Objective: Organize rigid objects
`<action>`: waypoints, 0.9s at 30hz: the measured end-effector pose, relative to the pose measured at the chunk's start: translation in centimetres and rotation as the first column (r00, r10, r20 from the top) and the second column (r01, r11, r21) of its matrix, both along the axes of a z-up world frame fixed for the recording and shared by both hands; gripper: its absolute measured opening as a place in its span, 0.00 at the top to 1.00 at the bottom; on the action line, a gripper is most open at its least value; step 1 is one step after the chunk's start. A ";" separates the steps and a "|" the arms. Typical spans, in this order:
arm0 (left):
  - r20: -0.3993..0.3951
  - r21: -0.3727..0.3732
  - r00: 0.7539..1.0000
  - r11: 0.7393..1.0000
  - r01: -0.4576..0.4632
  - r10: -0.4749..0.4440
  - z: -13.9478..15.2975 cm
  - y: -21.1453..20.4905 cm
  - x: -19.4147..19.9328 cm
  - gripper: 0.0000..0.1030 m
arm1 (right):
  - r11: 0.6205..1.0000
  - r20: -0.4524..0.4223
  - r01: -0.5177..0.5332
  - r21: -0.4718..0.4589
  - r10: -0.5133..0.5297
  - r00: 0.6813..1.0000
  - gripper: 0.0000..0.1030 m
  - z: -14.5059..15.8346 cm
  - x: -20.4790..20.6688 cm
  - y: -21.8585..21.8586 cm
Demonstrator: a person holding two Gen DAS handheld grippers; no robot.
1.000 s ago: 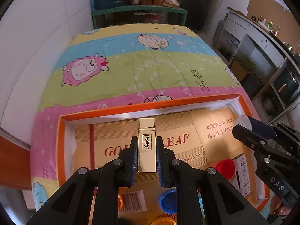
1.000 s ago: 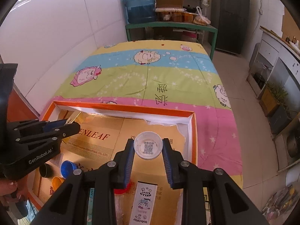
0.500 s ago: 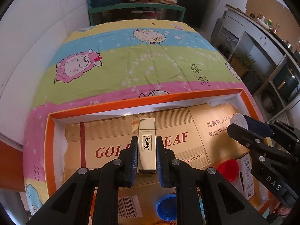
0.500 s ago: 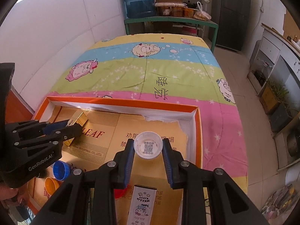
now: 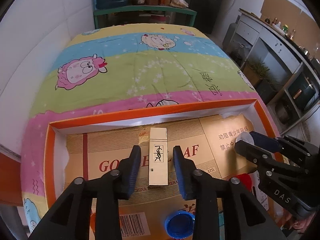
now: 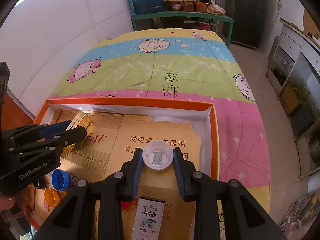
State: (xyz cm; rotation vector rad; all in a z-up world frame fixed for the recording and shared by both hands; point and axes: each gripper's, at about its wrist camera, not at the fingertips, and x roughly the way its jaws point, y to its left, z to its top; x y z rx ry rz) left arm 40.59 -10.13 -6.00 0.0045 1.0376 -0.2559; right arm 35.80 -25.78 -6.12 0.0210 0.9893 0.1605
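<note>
A gold YSL box [image 5: 158, 156] lies flat on the cardboard floor of the orange tray [image 5: 140, 111], toward its back left. My left gripper [image 5: 157, 156] is open around it, with a gap on each side. The box also shows in the right wrist view [image 6: 79, 123]. My right gripper [image 6: 157, 158] is shut on a white round cap [image 6: 157, 156] with a QR code, held over the tray's right part. In the left wrist view the cap [image 5: 245, 139] shows between the right gripper's fingers.
A blue cap [image 6: 59, 180], an orange cap [image 6: 51, 197], a red cap [image 5: 243, 181] and a Hello Kitty box [image 6: 149, 218] lie in the tray's near part. The tray sits on a striped cartoon bedspread [image 5: 150, 70]. A green rack [image 6: 180, 18] stands behind.
My left gripper has opened and let go of the gold box, which now lies on the tray floor. Both grippers moved lower and forward over the tray. The right gripper still holds the cap.
</note>
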 end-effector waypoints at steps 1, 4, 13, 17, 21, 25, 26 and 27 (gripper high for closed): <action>-0.002 -0.001 1.000 1.000 0.001 -0.001 0.0 0.0 0.0 0.58 | 1.000 0.001 0.001 0.001 -0.001 1.000 0.70 0.0 0.0 0.0; -0.008 -0.015 1.000 1.000 0.002 -0.002 0.0 0.2 0.1 0.51 | 1.000 0.002 0.000 0.006 0.000 1.000 0.69 0.0 -0.1 0.0; 0.042 -0.012 0.999 1.000 -0.019 0.019 1.2 0.5 -0.6 0.51 | 1.000 0.028 0.007 0.003 -0.007 1.000 0.69 0.6 -0.7 0.2; 0.068 -0.018 0.997 0.999 -0.031 0.032 2.0 0.7 -1.5 0.51 | 1.000 0.062 0.021 -0.009 -0.020 0.998 0.69 1.4 -1.5 0.2; 0.100 -0.046 0.993 0.997 -0.057 0.062 3.0 1.3 -3.1 0.51 | 0.999 0.093 0.038 -0.008 -0.037 0.995 0.69 2.4 -2.7 0.3; 0.159 -0.031 0.985 0.997 -0.070 0.074 4.4 1.5 -5.4 0.51 | 0.998 0.126 0.060 -0.015 -0.058 0.990 0.69 3.3 -4.3 0.4; 0.176 -0.024 0.982 0.997 -0.070 0.073 4.8 1.5 -6.2 0.51 | 0.998 0.133 0.068 -0.013 -0.066 0.989 0.69 3.5 -4.9 0.5; 0.189 -0.020 0.979 0.997 -0.069 0.072 5.1 1.6 -6.9 0.51 | 0.997 0.136 0.075 -0.007 -0.073 0.988 0.69 3.7 -5.4 0.5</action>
